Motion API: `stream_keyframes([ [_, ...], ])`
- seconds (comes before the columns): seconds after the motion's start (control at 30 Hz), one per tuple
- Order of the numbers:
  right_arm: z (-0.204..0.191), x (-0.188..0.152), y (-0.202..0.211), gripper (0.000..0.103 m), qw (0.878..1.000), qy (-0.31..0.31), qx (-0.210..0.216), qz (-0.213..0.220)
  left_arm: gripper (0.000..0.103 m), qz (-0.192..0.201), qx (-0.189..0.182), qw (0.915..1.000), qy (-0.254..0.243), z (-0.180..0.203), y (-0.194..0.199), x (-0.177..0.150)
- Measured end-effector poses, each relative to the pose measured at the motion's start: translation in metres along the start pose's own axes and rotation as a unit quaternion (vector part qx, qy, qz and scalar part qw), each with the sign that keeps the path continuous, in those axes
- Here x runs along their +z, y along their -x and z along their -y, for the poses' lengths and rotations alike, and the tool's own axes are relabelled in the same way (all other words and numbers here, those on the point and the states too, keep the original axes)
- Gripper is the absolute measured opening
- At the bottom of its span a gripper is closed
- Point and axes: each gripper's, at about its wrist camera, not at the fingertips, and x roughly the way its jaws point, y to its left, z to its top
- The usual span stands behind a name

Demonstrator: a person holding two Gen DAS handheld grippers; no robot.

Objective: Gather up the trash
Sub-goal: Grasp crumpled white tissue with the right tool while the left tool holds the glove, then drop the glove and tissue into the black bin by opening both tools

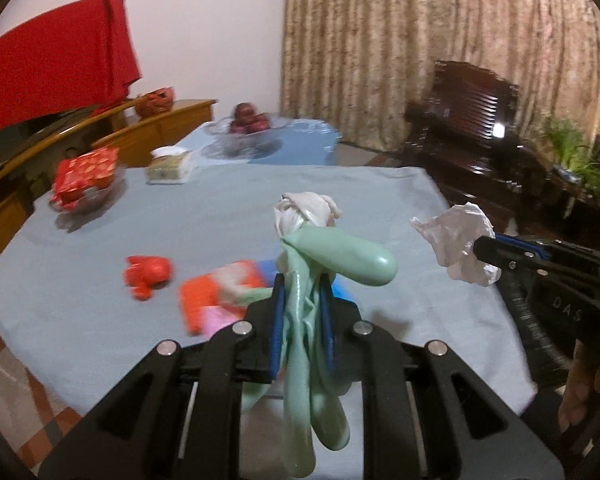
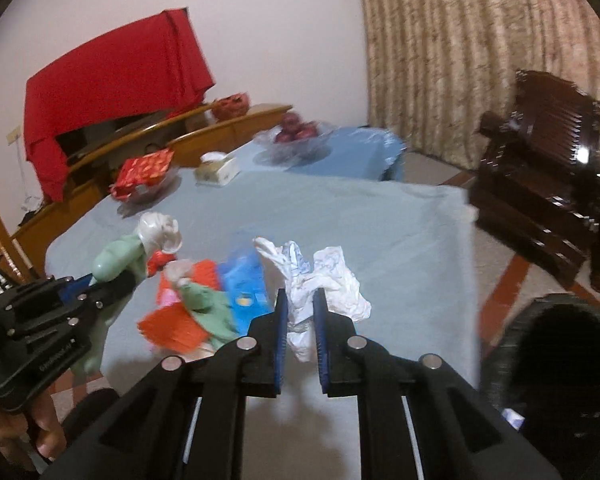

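Note:
My left gripper [image 1: 302, 284] is shut on a pale green rubber glove [image 1: 332, 260] with a white piece [image 1: 306, 210] at its top, held above the table; it also shows in the right wrist view [image 2: 116, 260]. My right gripper [image 2: 300, 300] is shut on a crumpled white tissue [image 2: 332, 280], also held above the table, and seen in the left wrist view [image 1: 458, 240]. On the light blue tablecloth [image 1: 220, 216] lie a red crumpled scrap [image 1: 148, 276], an orange wrapper [image 2: 172, 324], a blue packet [image 2: 244, 284] and another green glove [image 2: 208, 308].
At the table's far side stand a glass bowl with a red packet [image 1: 86, 182], a tissue box [image 1: 168, 166] and a bowl of red fruit [image 1: 246, 124]. A dark round bin [image 2: 560, 352] sits low right. A dark wooden chair [image 1: 472, 120] and a curtain stand behind.

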Motion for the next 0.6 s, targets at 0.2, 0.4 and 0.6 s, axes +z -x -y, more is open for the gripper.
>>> stream_keyframes([
  [0.2, 0.075, -0.011, 0.058, 0.013, 0.998, -0.024, -0.052, 0.026, 0.015, 0.006, -0.036, 0.9990, -0.024, 0.089, 0.006, 0.016],
  [0.4, 0.147, -0.029, 0.098, 0.013, 0.992, -0.055, -0.103, 0.039, 0.015, 0.001, -0.072, 0.9967, -0.038, 0.172, 0.000, 0.024],
  [0.6, 0.215, -0.054, 0.121, 0.013, 0.985, -0.087, -0.143, 0.037, 0.015, -0.006, -0.089, 0.9949, -0.047, 0.245, -0.012, 0.023],
])
